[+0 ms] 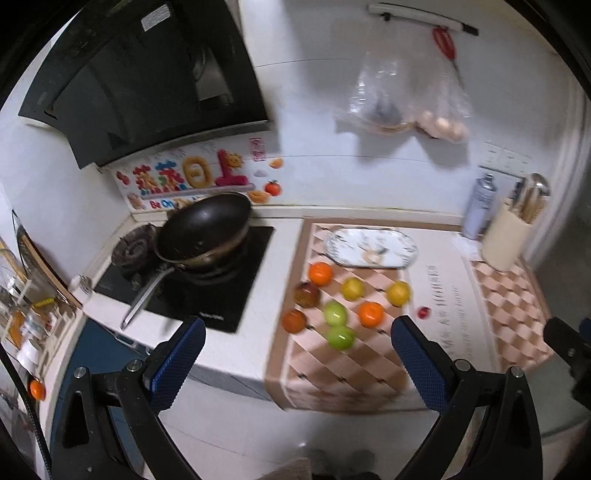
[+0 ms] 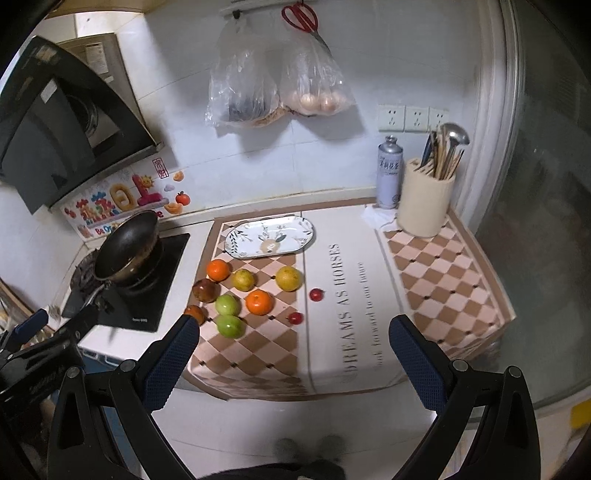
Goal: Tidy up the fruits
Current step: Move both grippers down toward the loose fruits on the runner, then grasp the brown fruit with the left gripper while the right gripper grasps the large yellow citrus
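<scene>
Several fruits lie loose on a checkered mat (image 2: 258,354): two oranges (image 2: 218,269) (image 2: 259,301), two yellow fruits (image 2: 243,279) (image 2: 289,278), two green apples (image 2: 227,304) (image 2: 229,325), two dark red apples (image 2: 204,290) (image 2: 194,313) and two small red fruits (image 2: 316,294) (image 2: 295,317). A patterned oval plate (image 2: 270,236) lies behind them, bare. The same cluster (image 1: 334,312) and plate (image 1: 371,246) show in the left wrist view. My left gripper (image 1: 297,363) and right gripper (image 2: 293,360) are open and empty, held above the counter's front edge.
A black wok (image 2: 127,245) sits on the stove left of the mat. A utensil holder (image 2: 424,205) and a spray can (image 2: 388,171) stand at the back right. Plastic bags (image 2: 277,88) and red scissors (image 2: 301,16) hang on the wall. The range hood (image 1: 144,74) overhangs the stove.
</scene>
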Available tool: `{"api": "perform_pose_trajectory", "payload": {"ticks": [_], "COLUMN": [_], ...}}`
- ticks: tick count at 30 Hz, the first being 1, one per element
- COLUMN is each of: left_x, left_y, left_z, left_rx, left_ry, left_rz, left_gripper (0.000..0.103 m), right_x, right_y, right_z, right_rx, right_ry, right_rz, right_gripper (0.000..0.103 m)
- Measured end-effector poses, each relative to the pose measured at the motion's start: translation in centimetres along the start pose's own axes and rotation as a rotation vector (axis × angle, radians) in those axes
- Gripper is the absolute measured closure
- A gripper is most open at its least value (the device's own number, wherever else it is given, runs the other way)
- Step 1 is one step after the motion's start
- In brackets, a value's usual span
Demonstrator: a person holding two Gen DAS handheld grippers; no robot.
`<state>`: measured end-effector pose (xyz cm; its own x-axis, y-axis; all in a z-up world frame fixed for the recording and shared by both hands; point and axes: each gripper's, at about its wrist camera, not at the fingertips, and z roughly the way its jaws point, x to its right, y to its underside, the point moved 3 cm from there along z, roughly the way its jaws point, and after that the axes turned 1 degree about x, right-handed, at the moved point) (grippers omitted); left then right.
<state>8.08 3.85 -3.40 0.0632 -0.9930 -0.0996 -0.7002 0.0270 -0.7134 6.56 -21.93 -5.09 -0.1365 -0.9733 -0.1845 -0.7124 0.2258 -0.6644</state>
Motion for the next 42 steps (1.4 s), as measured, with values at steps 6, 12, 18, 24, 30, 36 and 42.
{"api": "perform_pose_trajectory", "payload": {"ticks": [6,12,18,24,30,36,42], "left_x": [-4.5,-7.1,-6.4,-4.4,-1.1,0.6,1.9], "left_y": [-0.3,-0.1,-0.3,1.1,1.9,2.8,3.2], "left_z": [7.2,14.5,24.3,34.8,41.4,45.0,46.5], "left_rx": [-0.049,-0.199,-0.399,-0.676,-0.783,-0.839,-0.856], "left_ry": [-0.096,-0.120,-0.071,0.070,0.076,0.088,0.096], "left_rz": [-0.028,-0.083,-0.122,-0.270,-0.225,-0.171,-0.133], "left_gripper": [0.000,0.000,0.000,0.007,0.013,0.013,0.013], "right_x": [-2.2,-3.5,-2.7,-0.4,1.5,1.4,0.3], "right_y": [1.1,1.1,-0.6,-2.2,-3.0,-2.8,-2.4], "right_z": [7.8,16.8,26.4,35.6,42.4,47.0,50.2], "right_rx": [-0.105,-0.235,-0.334,-0.461,-0.546,-0.632,-0.684], "right_ry": [-0.074,-0.092,-0.083,-0.074,-0.064,-0.083,-0.084], "right_rz": [0.058,0.071,0.061,0.070,0.085,0.080,0.069], "right_gripper": [0.000,0.000,0.000,0.000,0.001,0.001,0.003]}}
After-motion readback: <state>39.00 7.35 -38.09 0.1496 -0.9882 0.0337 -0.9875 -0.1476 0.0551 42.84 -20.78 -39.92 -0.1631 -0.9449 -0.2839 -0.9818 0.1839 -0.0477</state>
